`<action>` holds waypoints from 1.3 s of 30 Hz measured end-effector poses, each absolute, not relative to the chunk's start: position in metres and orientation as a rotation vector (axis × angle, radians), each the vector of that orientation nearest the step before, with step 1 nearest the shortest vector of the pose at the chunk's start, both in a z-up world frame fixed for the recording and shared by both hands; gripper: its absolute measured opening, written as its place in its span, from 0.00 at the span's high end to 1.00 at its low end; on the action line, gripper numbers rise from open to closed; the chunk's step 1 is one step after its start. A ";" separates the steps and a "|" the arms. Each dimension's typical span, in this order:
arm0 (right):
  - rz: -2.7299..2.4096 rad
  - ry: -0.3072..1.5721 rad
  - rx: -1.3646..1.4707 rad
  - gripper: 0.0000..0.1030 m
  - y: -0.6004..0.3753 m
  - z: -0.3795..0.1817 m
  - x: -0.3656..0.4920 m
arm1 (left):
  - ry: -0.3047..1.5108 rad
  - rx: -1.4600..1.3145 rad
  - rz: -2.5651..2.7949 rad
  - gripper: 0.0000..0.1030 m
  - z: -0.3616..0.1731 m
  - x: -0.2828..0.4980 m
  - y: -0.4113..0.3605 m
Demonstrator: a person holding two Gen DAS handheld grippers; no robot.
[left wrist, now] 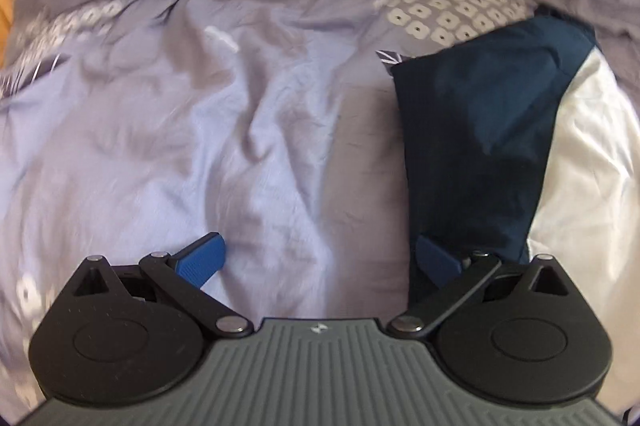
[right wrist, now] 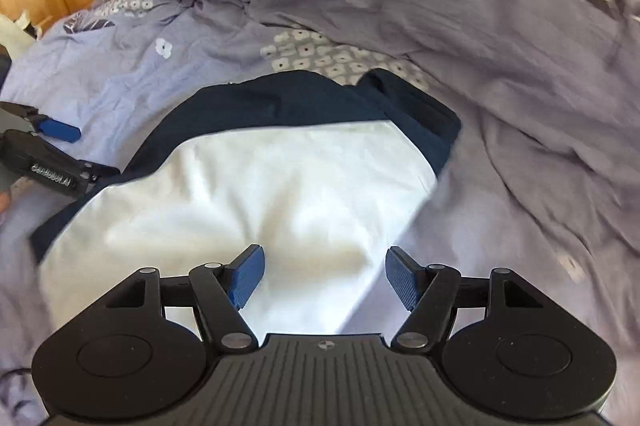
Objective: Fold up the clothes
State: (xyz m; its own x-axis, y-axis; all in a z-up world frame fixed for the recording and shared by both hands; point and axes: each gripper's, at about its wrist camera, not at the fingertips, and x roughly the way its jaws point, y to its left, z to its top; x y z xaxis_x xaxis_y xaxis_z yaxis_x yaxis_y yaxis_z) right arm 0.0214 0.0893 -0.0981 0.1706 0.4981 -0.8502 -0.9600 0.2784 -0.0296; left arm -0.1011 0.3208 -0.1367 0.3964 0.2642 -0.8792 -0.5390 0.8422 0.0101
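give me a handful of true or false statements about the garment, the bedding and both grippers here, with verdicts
1. The garment is white with navy sleeves. True.
2. The right gripper is clamped on the white fabric. False: its jaws stand apart above the fabric, gripping nothing.
3. The left gripper has its jaws open. True.
4. The garment lies on a bare wooden floor. False: it lies on a lilac duvet with flower and leaf prints.
5. In the left wrist view the navy sleeve is on the right side of the picture. True.
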 end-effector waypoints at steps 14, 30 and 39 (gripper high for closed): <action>1.236 0.627 -0.783 0.00 0.014 -0.027 -0.115 | 1.018 -0.184 0.382 0.00 -0.076 -0.164 0.214; 1.205 0.679 -0.706 0.00 0.012 -0.042 -0.115 | 1.030 -0.170 0.368 0.00 -0.072 -0.175 0.181; 1.206 0.686 -0.725 0.00 0.017 -0.048 -0.118 | 1.052 -0.193 0.374 0.00 -0.080 -0.178 0.188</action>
